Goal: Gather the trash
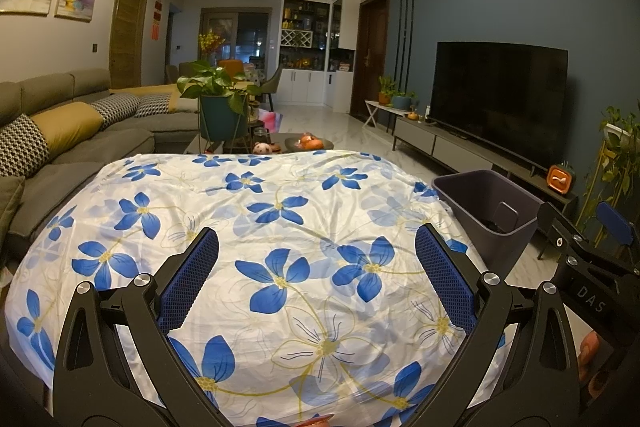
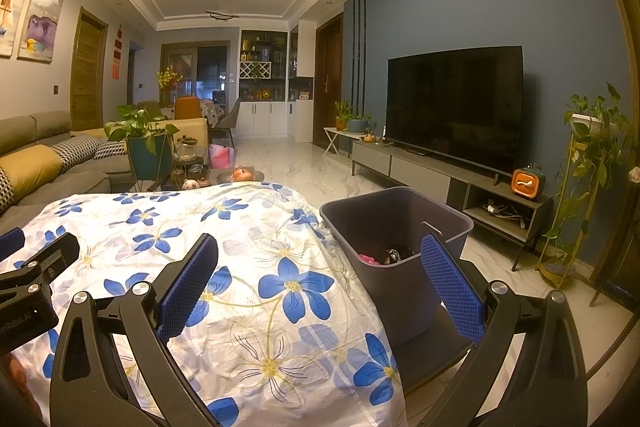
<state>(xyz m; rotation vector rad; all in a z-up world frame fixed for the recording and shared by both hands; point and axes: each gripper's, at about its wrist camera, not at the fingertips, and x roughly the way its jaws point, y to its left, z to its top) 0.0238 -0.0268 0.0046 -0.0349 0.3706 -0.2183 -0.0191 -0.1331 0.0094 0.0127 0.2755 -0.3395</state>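
Note:
A grey-purple bin (image 2: 396, 227) stands on the floor at the right edge of a table covered by a white cloth with blue flowers (image 2: 240, 267). Pink and dark trash (image 2: 384, 255) lies in the bin's bottom. The bin also shows in the left wrist view (image 1: 486, 207). My left gripper (image 1: 316, 267) is open and empty above the cloth (image 1: 280, 247). My right gripper (image 2: 320, 271) is open and empty, over the table's right edge beside the bin. No loose trash shows on the cloth.
A grey sofa (image 1: 60, 131) runs along the left. A coffee table with a potted plant (image 1: 218, 95) and small items stands beyond the cloth. A TV (image 2: 454, 103) on a low cabinet lines the right wall, with a plant stand (image 2: 588, 167) beside it.

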